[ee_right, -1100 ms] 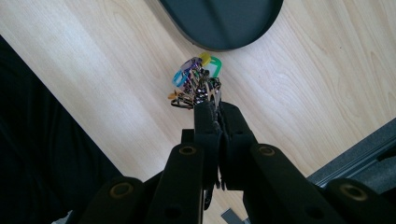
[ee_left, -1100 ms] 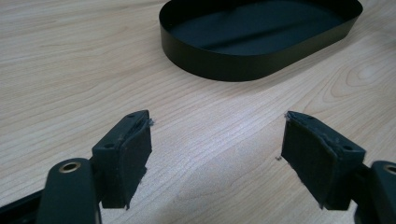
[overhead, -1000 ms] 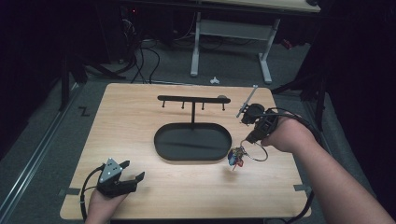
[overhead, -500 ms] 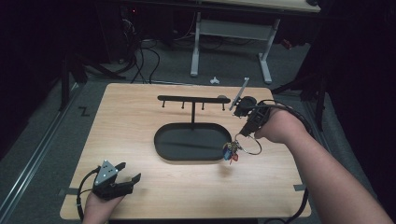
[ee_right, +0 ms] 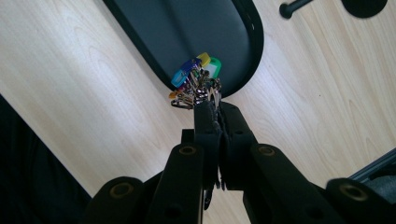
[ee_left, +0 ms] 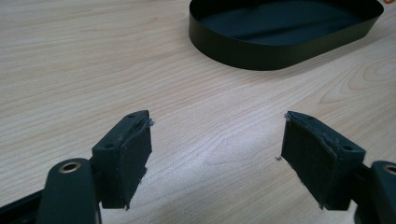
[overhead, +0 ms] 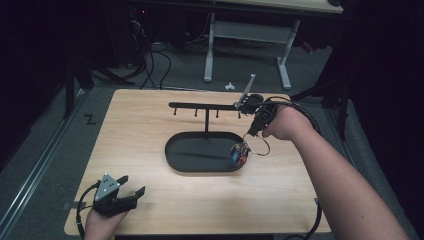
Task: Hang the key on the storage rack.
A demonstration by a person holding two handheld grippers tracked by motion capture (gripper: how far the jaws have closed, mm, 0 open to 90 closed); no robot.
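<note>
Nearest us, at about seven o'clock on the table (overhead: 150,210), our left hand-held gripper (overhead: 116,194) rests with its jaws spread wide and nothing between them. Farther out, toward two o'clock, our right hand-held gripper (overhead: 248,134) has its jaws pinched tight on a bunch of keys (overhead: 239,154), which hangs over the three o'clock end of the black oval tray (overhead: 172,152) and below the hook rack (overhead: 200,106). We judge the bunch light but loose: hard metal pieces that swing and slide, so the ring (overhead: 258,146) is the sound place to grip, not the dangling tags. It shows as small silvery metal parts with blue, yellow, green and red plastic tags clustered together (ee_right: 194,79).
</note>
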